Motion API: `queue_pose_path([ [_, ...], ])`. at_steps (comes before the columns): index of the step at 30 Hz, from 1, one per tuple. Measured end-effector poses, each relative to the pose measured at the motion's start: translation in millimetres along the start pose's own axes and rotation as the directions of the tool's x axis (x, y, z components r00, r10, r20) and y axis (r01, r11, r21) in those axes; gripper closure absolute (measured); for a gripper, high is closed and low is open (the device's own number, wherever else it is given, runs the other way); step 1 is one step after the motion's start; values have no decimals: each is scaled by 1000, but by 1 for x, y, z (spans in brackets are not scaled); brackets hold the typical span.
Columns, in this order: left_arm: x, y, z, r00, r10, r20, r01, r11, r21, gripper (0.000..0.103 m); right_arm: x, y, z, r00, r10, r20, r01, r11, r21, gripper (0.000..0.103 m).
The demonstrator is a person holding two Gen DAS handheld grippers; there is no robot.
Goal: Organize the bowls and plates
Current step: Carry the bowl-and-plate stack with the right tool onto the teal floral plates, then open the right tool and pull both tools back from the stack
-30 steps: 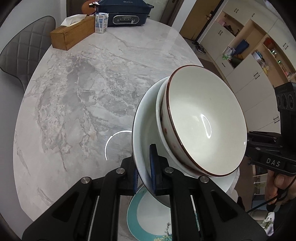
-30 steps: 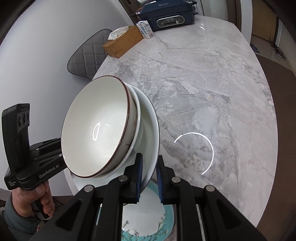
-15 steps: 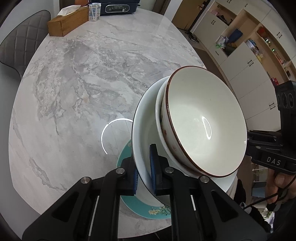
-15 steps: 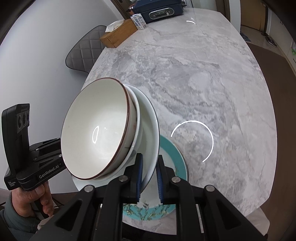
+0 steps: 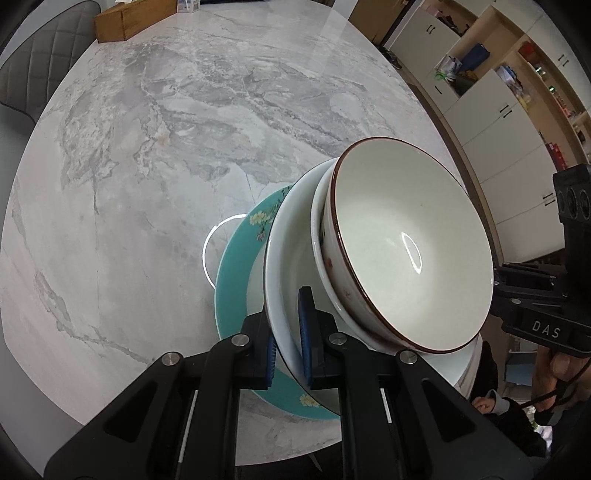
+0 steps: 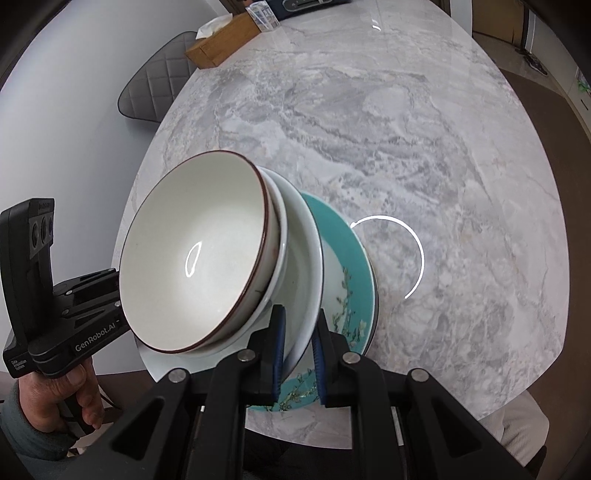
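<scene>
Brown-rimmed bowl [image 5: 406, 251] nested in wht bowls, over teal plate [image 5: 236, 258]

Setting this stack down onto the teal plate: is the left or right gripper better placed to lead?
Neither clearly. Left gripper and right gripper clamp opposite rims of the white plate carrying the brown-rimmed bowl, directly above the teal floral plate; lowering probably needs both together.

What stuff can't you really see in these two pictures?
- Teal flowered plate: in both views the white stack covers most of it, so whether the stack touches it is unclear.
- White bowl under the brown-rimmed white bowl: only its edge shows.
- Small carton by the wooden tissue box: cut off by the left view's top edge.
- Shelf items in the left view: too small.
</scene>
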State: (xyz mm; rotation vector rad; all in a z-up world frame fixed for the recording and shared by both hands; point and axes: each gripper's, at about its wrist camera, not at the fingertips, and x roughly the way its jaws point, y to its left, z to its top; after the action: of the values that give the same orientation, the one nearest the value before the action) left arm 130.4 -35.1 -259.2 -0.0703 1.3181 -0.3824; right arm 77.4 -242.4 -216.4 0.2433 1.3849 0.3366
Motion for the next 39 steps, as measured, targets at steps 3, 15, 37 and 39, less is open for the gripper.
queue_pose_path([
  [3, 11, 3, -7, 1000, 7, -15, -7, 1000, -7, 94, 11, -1, -6, 1000, -7, -12, 7, 1000, 0, 88],
  [15, 22, 6, -10, 999, 37, -15, -37, 999, -5, 94, 25, -2, -12, 1000, -18, -14, 18, 1000, -5, 88],
  [37, 13, 8, -17, 996, 84, 40, -83, 996, -17, 90, 12, -1, -13, 995, -63, 74, 65, 998, -21, 83],
  [39, 7, 11, -17, 995, 88, 53, -86, 996, -26, 76, 7, -1, -14, 993, -78, 86, 80, 997, -17, 75],
])
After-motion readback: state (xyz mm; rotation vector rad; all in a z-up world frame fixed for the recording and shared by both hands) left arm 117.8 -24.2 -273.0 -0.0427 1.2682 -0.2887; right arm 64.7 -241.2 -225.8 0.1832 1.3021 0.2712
